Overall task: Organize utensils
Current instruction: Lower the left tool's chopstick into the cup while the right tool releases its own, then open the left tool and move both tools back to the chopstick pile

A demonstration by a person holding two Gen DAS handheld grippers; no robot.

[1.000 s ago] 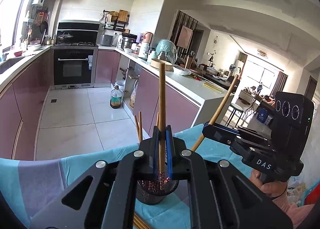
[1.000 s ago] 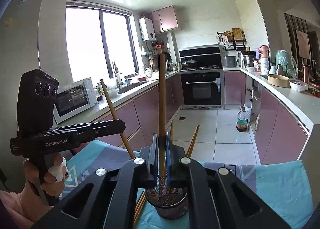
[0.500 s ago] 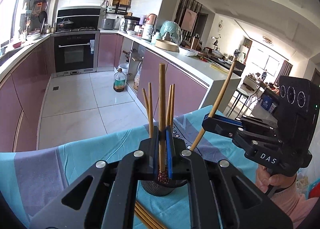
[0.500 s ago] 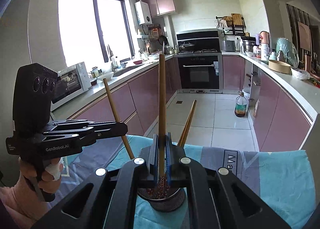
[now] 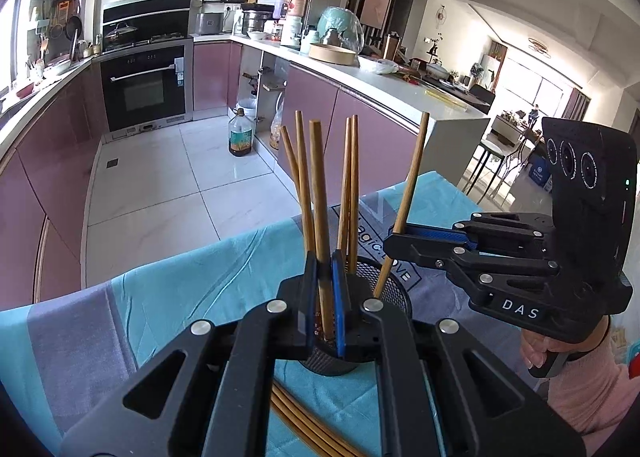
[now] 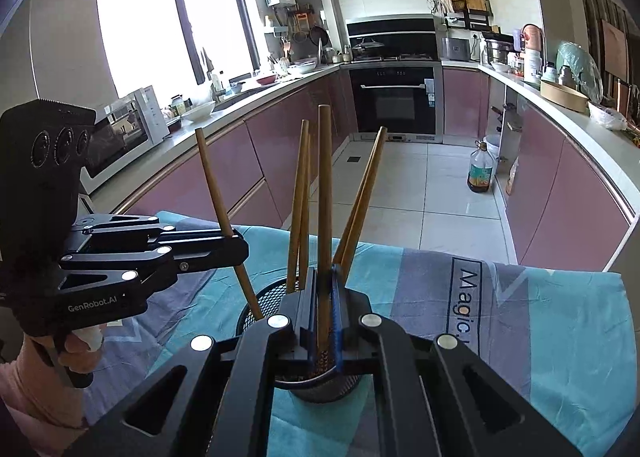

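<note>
Wooden chopstick (image 5: 320, 217) pinched upright in left gripper (image 5: 325, 309), another (image 6: 325, 217) in right gripper (image 6: 325, 317); tips inside mesh holder (image 6: 264, 301). Step: depositing. Next: unclench both, withdraw upward.

Two hand-held grippers, left (image 5: 326, 289) and right (image 6: 325, 297), each pinching one chopstick, six upright chopsticks (image 5: 304, 185) in all, one black mesh holder (image 6: 260, 301), loose chopsticks (image 5: 304, 425) on the cloth, number unclear, one oil bottle (image 6: 480, 173) on the floor
</note>
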